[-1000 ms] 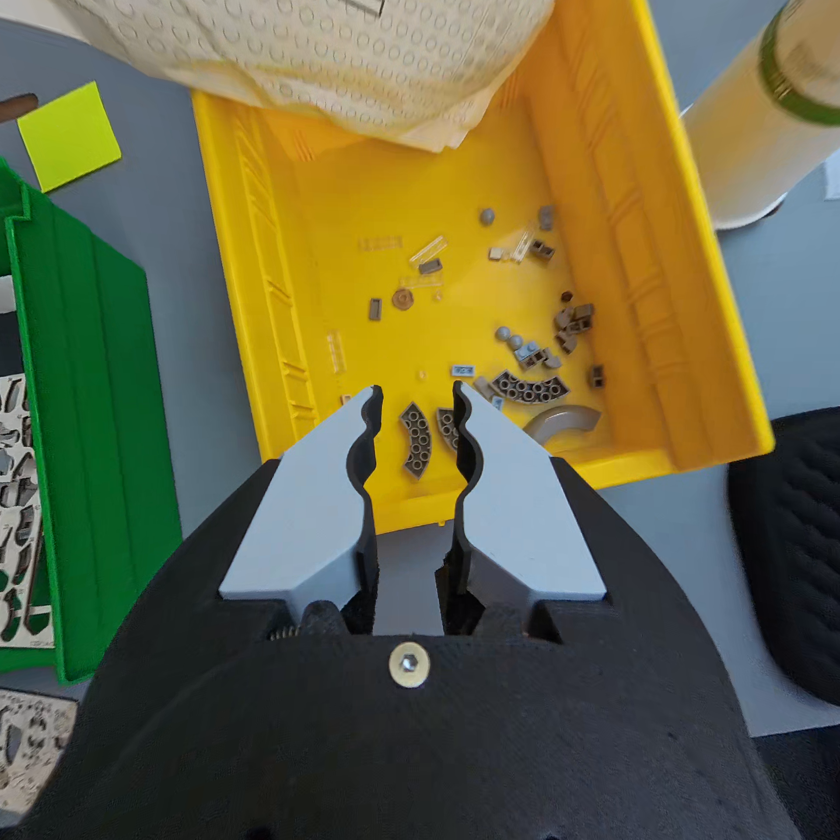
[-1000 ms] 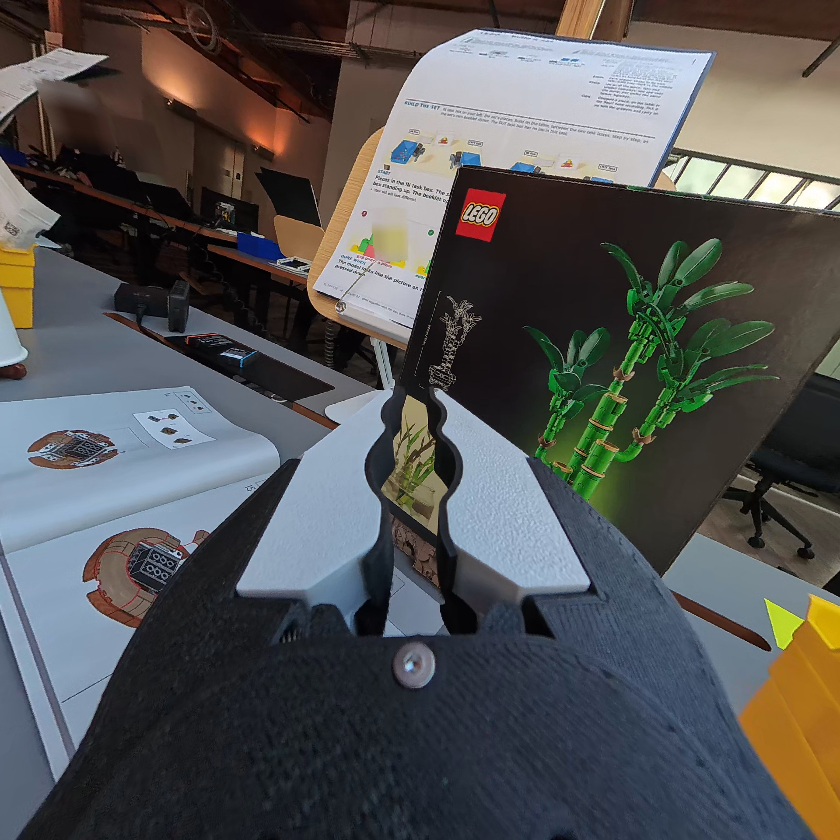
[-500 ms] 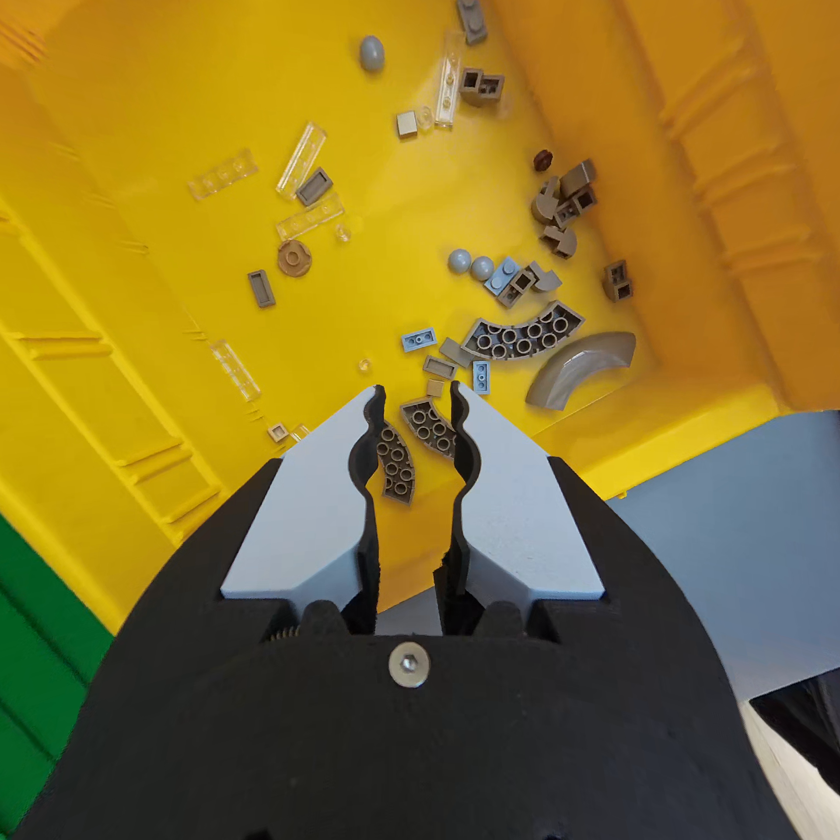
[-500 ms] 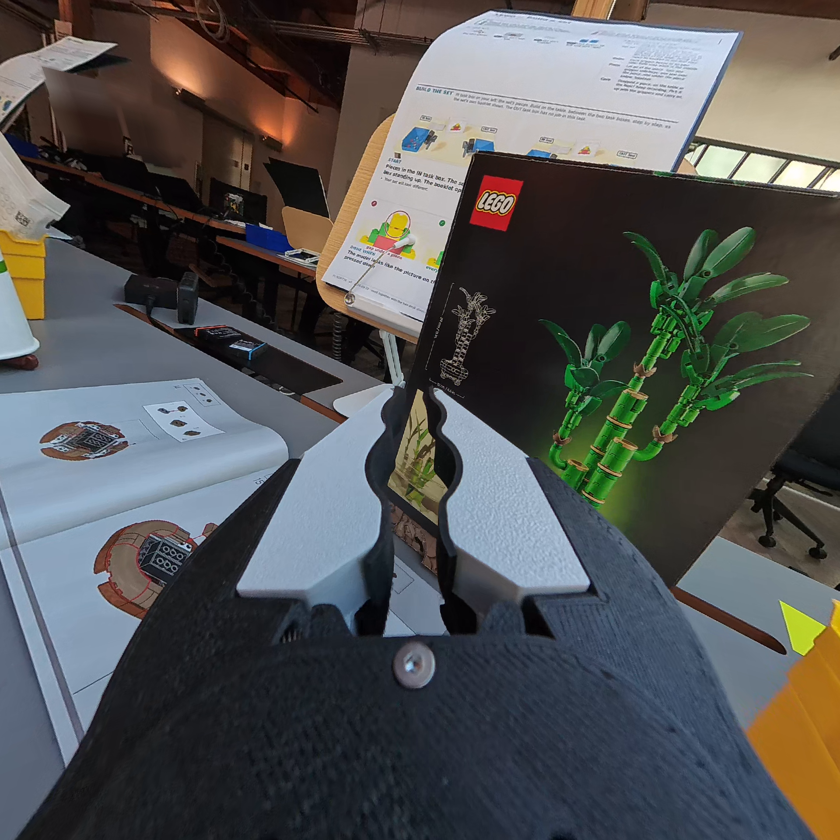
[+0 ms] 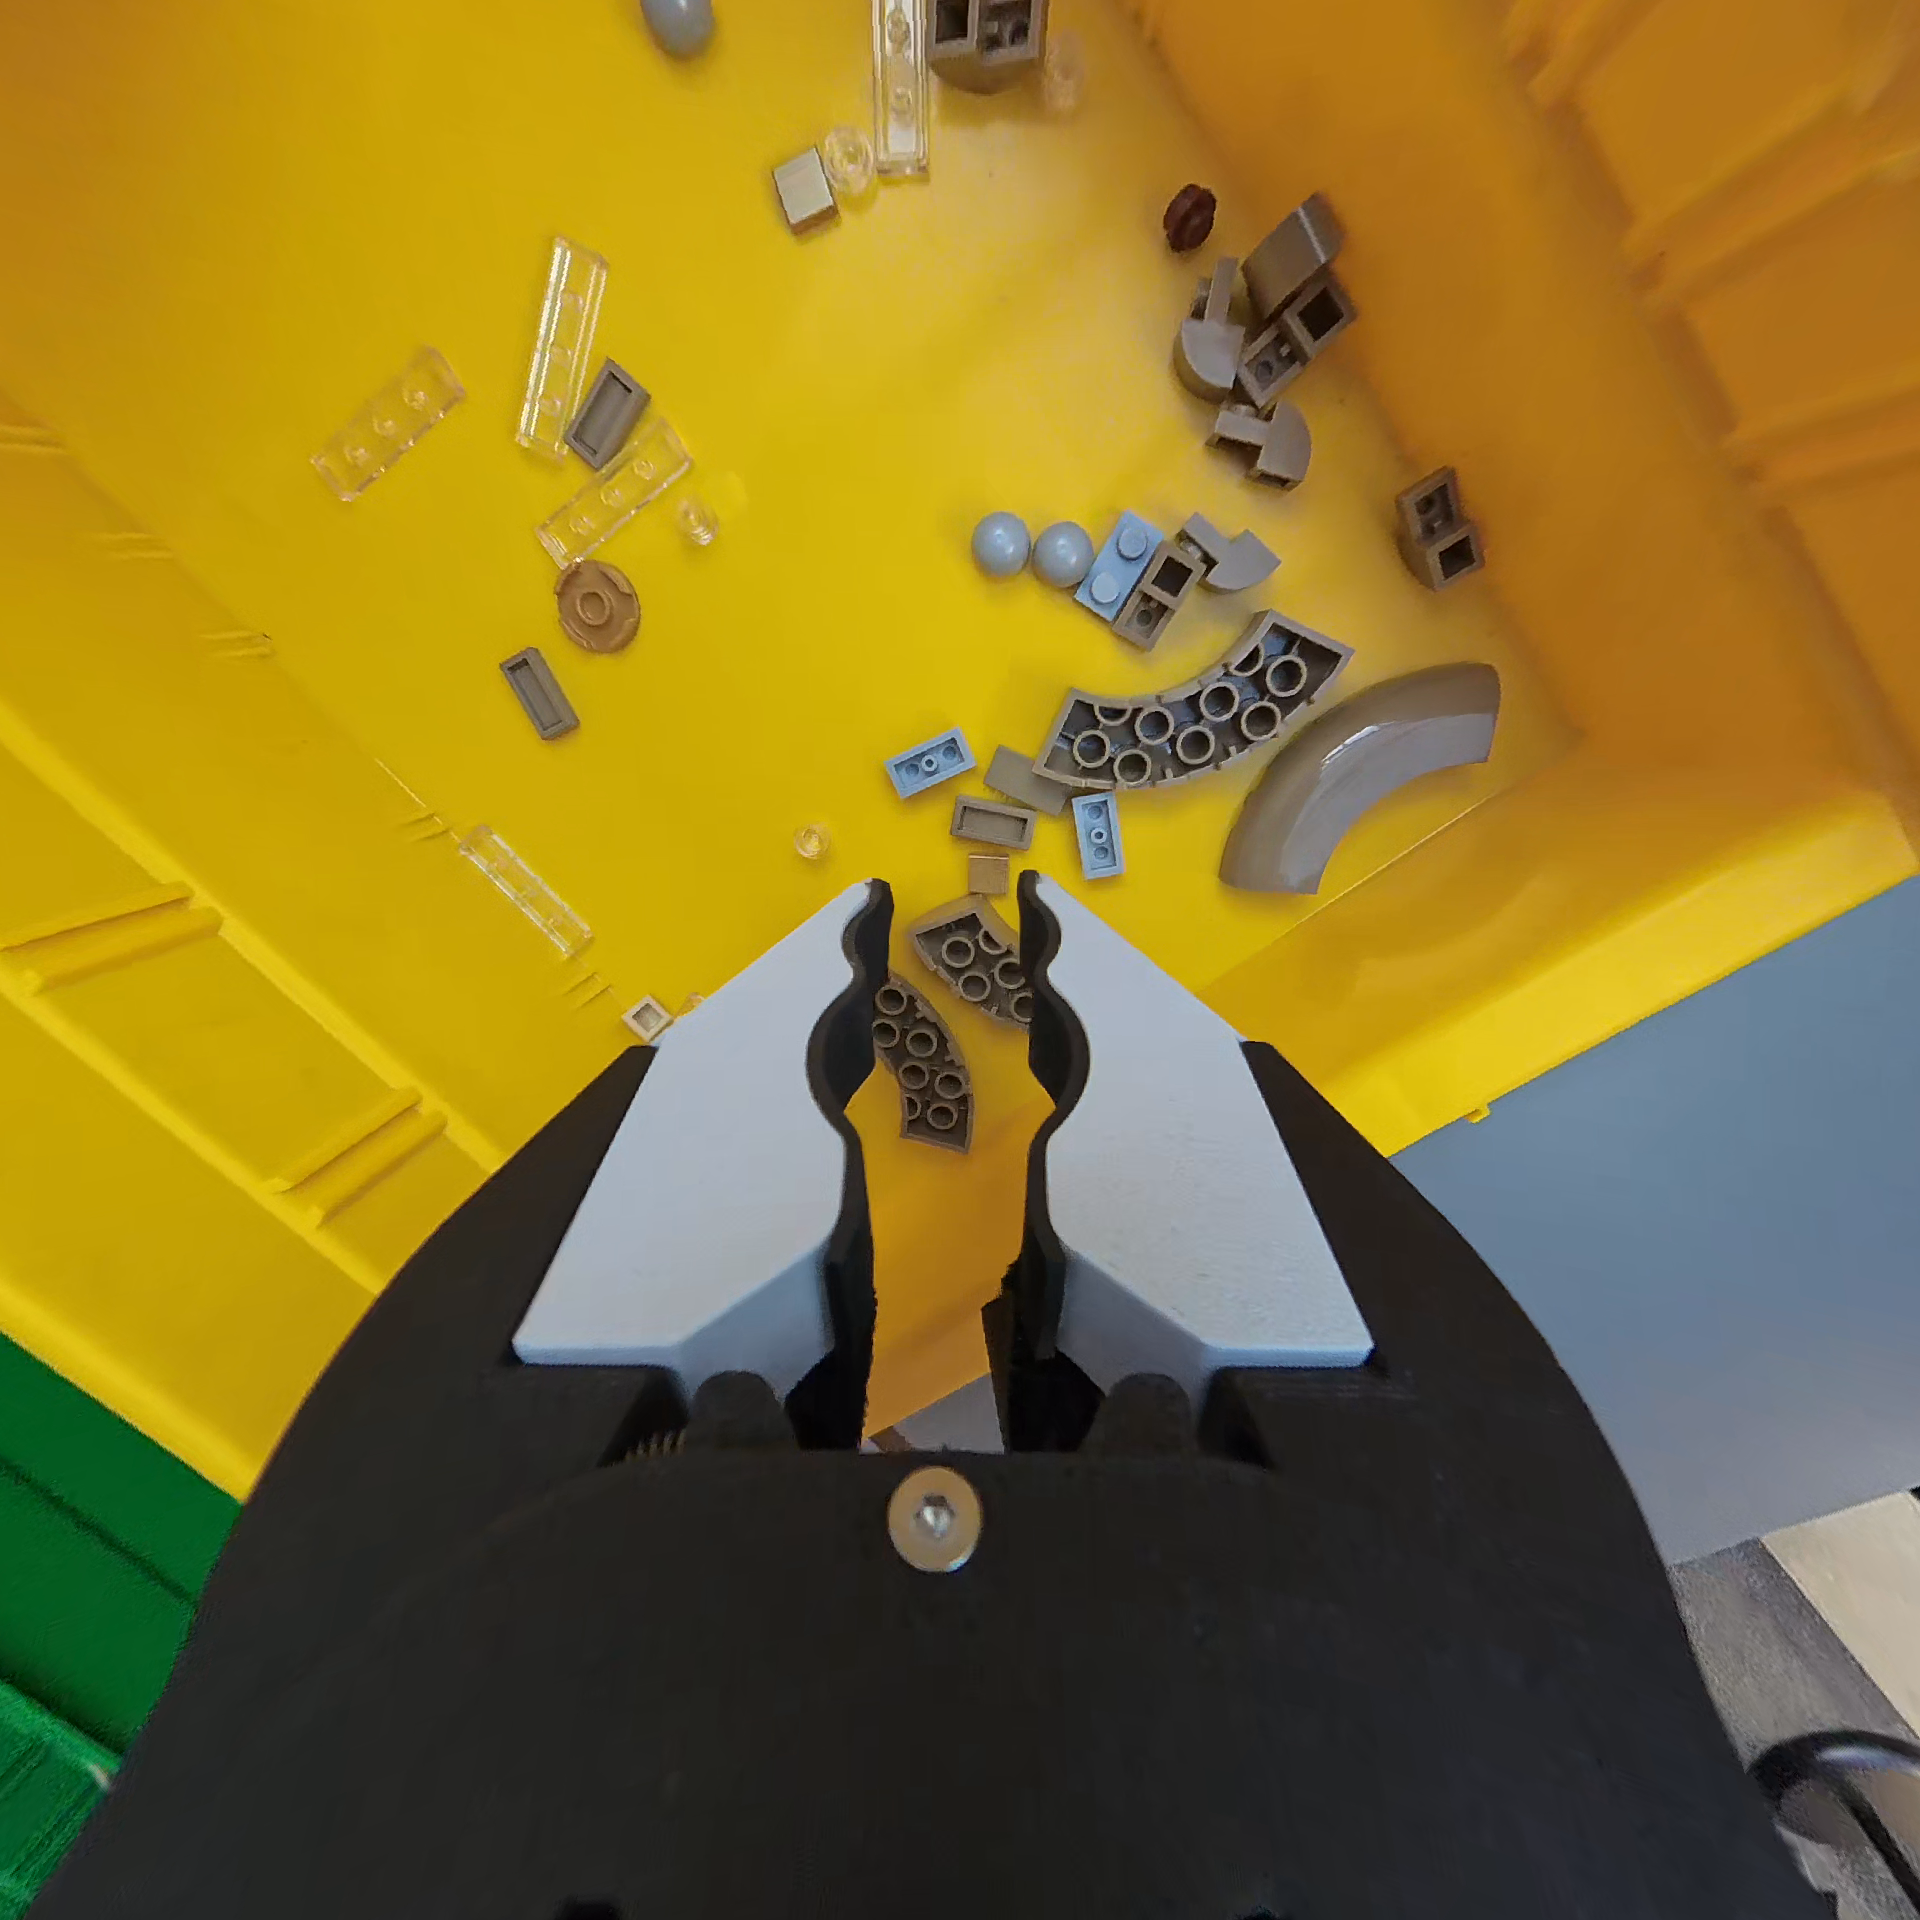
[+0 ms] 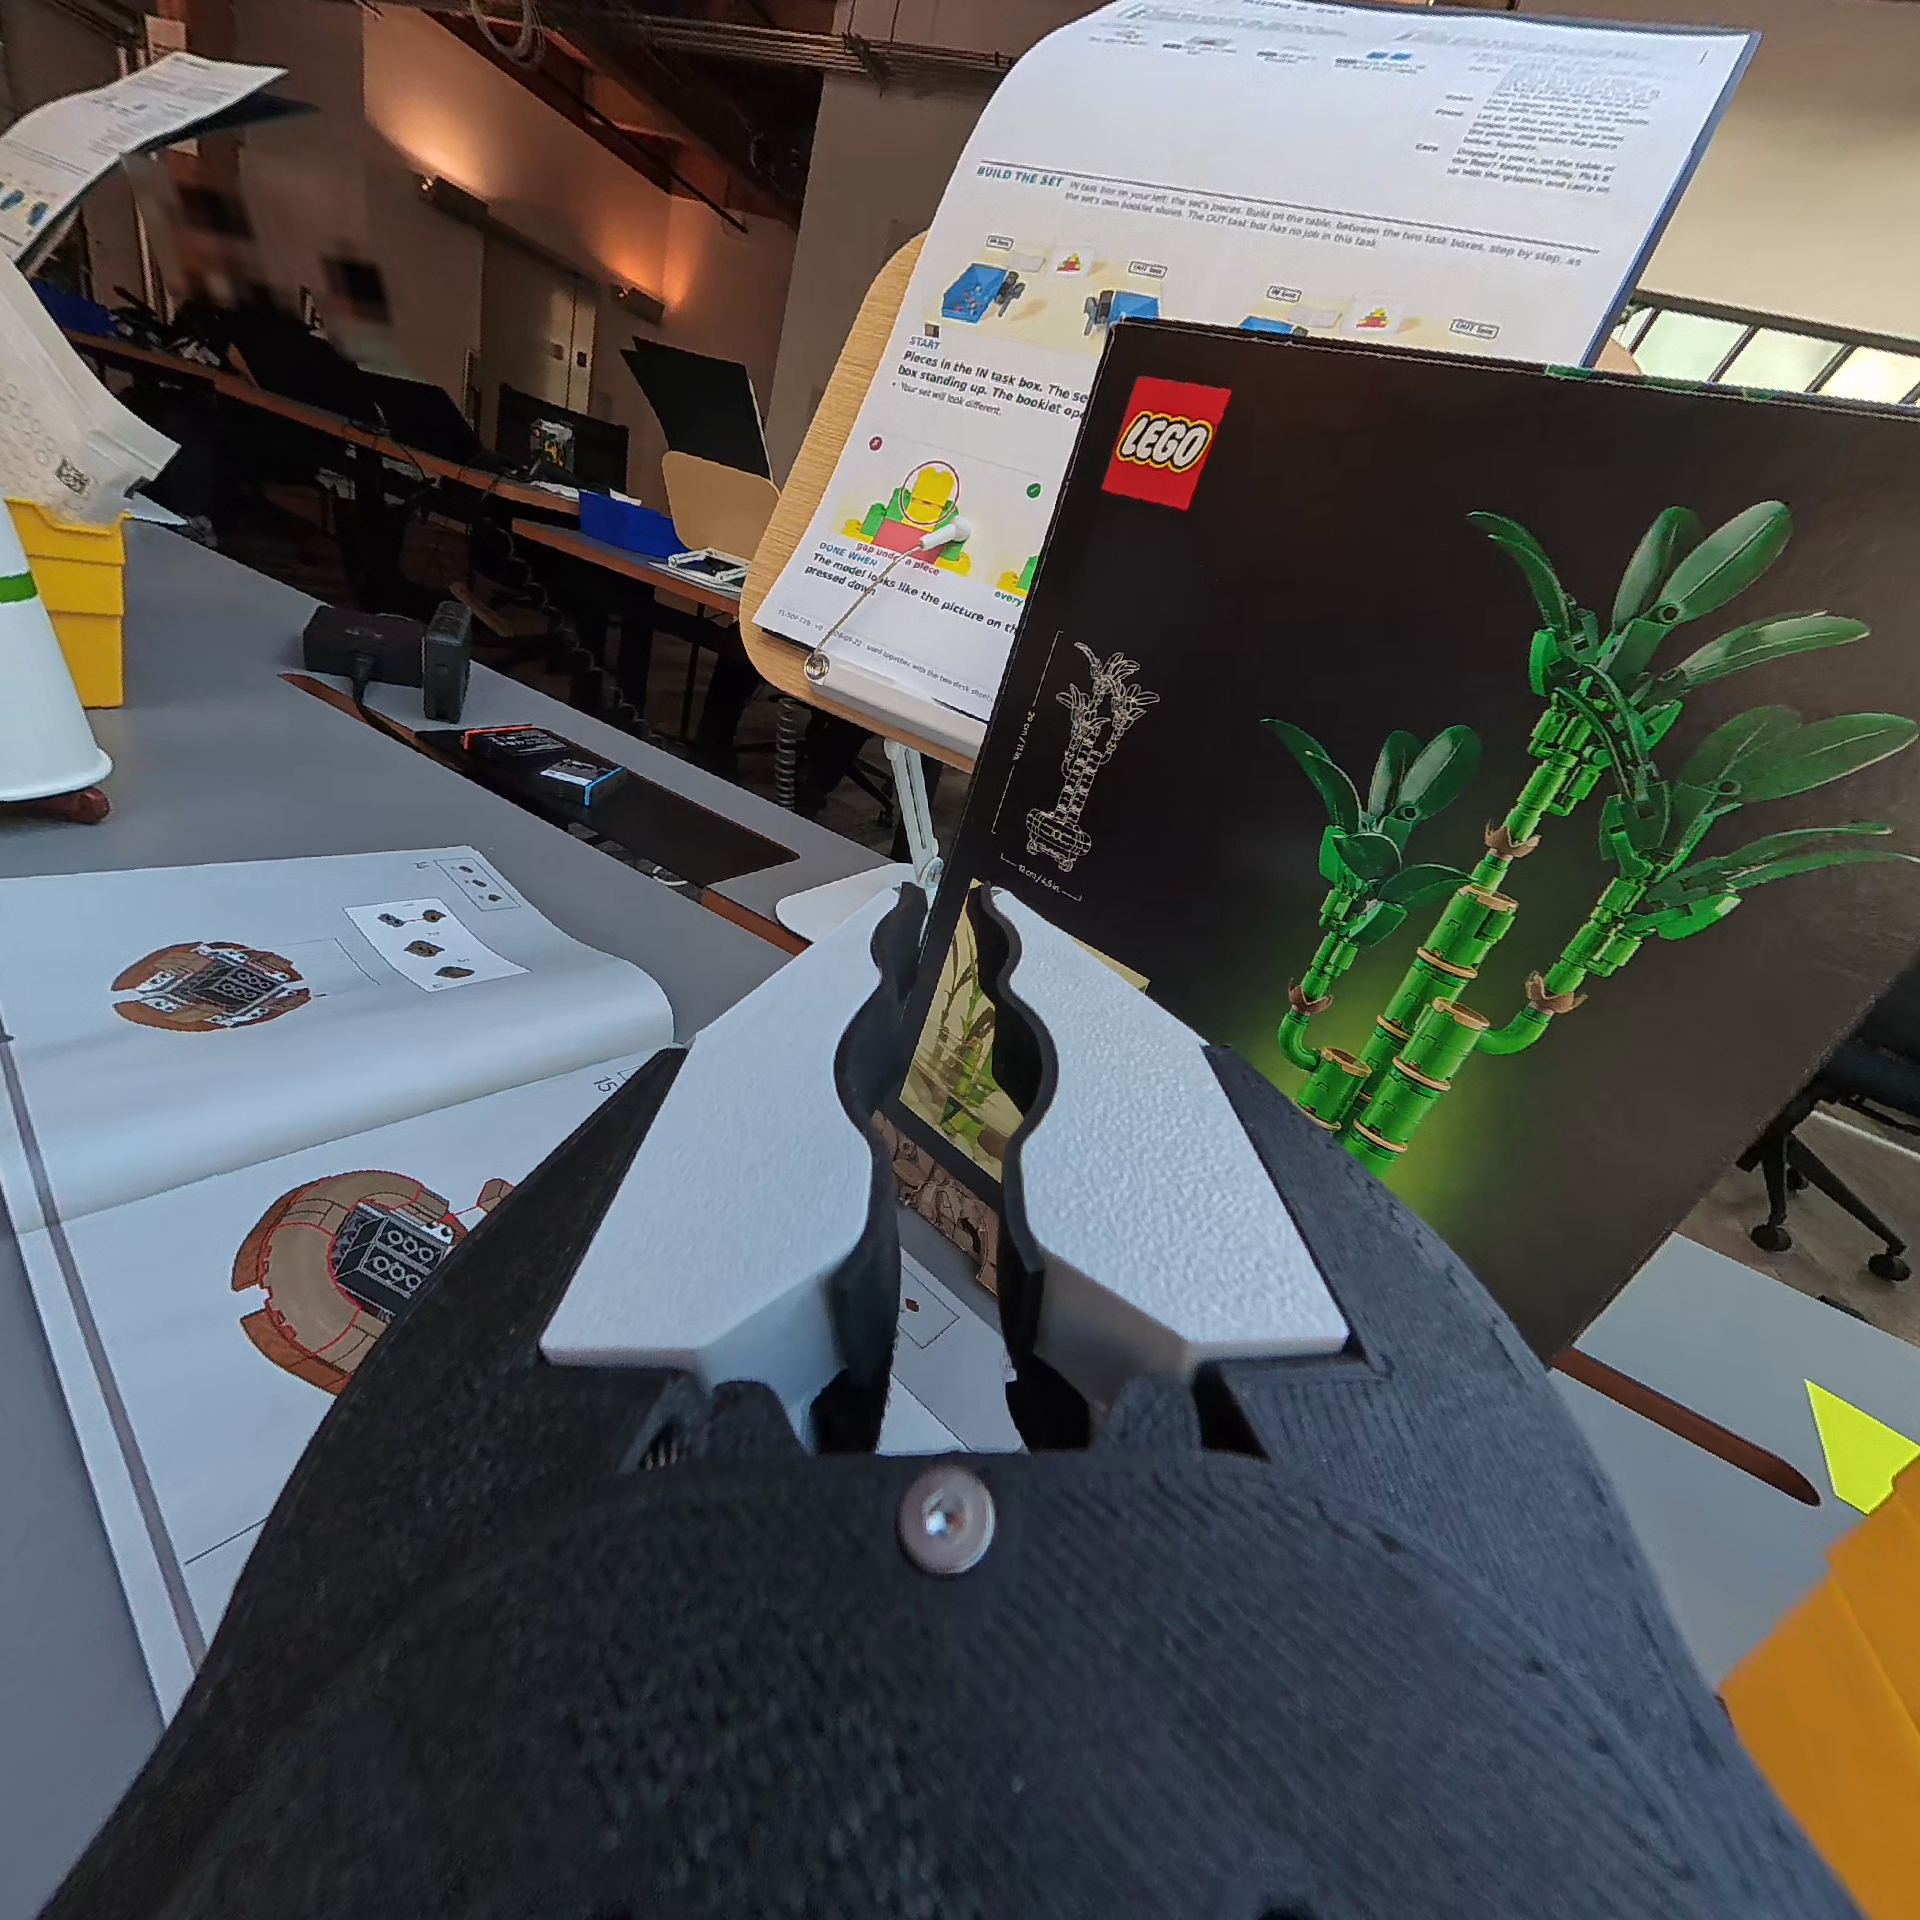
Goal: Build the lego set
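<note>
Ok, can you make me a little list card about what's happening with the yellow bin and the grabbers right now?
Place: big yellow plastic bin holding loose small lego pieces
Left gripper: open, fingers pointing down into the bin
Between its fingers: two dark tan curved bricks, underside up, not yet gripped
Nearby pieces: smooth tan curved arch, two grey round balls, clear flat strips
Right gripper: open, holding nothing, held above the table
In front of it: black lego box with green bamboo picture
Also there: open white instruction booklet
</note>
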The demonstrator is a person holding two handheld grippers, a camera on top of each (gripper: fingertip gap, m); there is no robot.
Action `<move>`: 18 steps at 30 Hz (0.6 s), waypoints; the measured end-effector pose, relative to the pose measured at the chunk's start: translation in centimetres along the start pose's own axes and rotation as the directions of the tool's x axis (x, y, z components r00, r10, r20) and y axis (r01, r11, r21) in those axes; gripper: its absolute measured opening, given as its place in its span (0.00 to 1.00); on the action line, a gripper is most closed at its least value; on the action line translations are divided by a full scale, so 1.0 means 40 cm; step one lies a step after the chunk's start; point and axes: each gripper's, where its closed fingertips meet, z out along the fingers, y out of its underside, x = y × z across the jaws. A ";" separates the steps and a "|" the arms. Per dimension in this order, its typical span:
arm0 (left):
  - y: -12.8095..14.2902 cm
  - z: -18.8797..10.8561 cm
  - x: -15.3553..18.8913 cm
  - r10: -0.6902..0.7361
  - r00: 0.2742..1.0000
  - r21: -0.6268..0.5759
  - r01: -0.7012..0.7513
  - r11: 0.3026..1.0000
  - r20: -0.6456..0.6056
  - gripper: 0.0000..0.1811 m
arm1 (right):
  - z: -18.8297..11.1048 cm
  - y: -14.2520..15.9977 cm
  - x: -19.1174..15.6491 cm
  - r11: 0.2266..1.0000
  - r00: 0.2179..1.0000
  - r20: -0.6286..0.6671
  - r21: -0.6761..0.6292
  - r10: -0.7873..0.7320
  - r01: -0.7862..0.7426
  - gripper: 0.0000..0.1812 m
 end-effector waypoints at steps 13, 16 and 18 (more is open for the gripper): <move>0.005 0.023 0.020 0.002 0.995 -0.069 -0.009 0.998 -0.095 0.04 | 0.003 0.003 -0.007 1.000 1.000 0.014 -0.012 -0.009 0.009 0.05; 0.009 0.019 0.014 -0.008 0.997 -0.064 0.002 0.998 -0.081 0.03 | 0.003 0.004 -0.007 1.000 1.000 0.016 -0.013 -0.008 0.009 0.05; 0.001 0.004 0.014 -0.011 0.998 -0.036 0.009 0.999 -0.068 0.03 | 0.003 0.004 -0.007 1.000 1.000 0.015 -0.013 -0.009 0.009 0.05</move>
